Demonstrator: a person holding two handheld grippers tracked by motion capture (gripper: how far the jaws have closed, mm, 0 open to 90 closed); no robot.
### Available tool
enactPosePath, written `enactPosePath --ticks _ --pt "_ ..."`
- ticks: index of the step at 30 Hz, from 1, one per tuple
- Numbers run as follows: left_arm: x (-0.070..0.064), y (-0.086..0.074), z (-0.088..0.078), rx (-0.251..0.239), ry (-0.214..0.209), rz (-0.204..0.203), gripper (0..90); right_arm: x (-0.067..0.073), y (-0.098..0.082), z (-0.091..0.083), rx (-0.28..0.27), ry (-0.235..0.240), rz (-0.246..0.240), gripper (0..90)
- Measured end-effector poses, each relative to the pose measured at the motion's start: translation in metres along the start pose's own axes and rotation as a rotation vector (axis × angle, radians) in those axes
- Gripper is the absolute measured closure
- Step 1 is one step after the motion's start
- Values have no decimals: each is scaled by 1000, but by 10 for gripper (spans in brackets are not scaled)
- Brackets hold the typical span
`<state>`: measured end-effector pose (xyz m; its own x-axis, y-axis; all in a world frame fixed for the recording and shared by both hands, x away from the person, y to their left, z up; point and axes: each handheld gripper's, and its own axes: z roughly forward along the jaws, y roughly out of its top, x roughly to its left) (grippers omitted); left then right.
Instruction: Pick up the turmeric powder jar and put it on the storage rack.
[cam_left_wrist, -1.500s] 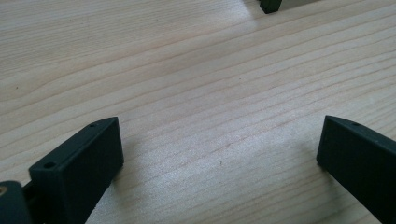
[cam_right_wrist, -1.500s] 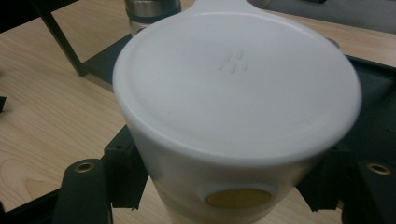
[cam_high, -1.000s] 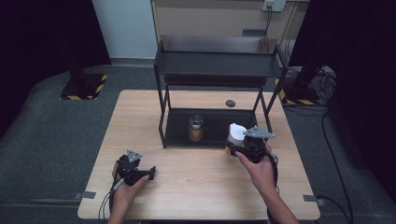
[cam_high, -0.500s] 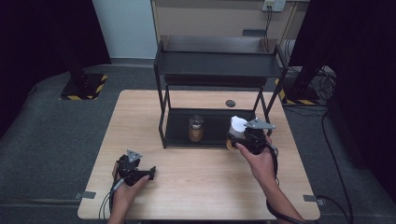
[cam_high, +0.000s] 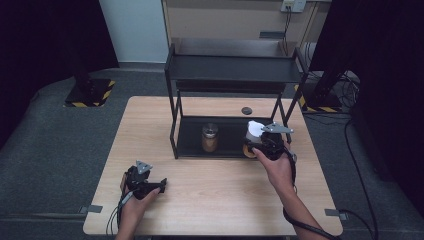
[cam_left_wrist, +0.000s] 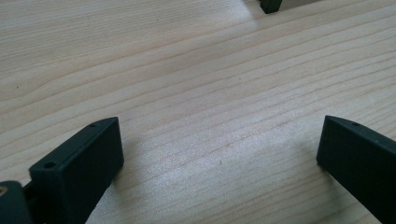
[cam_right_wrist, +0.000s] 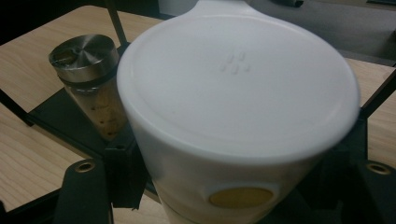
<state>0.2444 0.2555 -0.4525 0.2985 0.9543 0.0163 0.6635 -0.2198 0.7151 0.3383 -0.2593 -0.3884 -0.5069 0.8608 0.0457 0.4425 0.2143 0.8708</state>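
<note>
My right gripper (cam_high: 259, 143) is shut on a white container with a wide white lid (cam_high: 253, 128), held at the front right edge of the black rack's lower shelf (cam_high: 227, 148). In the right gripper view the container (cam_right_wrist: 238, 107) sits between my black jaws, an orange spot on its side. A glass jar with a metal lid (cam_high: 209, 137) and brown contents stands on that lower shelf, to the left of the container (cam_right_wrist: 88, 79). My left gripper (cam_high: 158, 186) rests open on the wooden table (cam_high: 150, 130) near its front left, with bare wood between its jaws (cam_left_wrist: 219, 158).
The black two-level rack (cam_high: 235, 70) stands at the back middle of the table, with thin upright posts at its corners. A small black round disc (cam_high: 246, 110) lies on the table behind the lower shelf. Dark carpet surrounds the table.
My right gripper has carried the white container a little farther forward, toward the rack's lower shelf. The left gripper has stayed where it was.
</note>
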Motion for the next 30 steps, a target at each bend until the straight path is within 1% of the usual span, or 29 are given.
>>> enactPosePath --ticks 18,27,30 --pt "-2 -2 -2 0 2 -2 0 -4 8 28 27 -33 -6 318" --pt "-3 -3 -3 -1 2 -2 0 -7 8 38 33 -43 7 318" --pt "-3 -3 -3 0 2 -2 0 -6 7 41 34 -47 1 318"
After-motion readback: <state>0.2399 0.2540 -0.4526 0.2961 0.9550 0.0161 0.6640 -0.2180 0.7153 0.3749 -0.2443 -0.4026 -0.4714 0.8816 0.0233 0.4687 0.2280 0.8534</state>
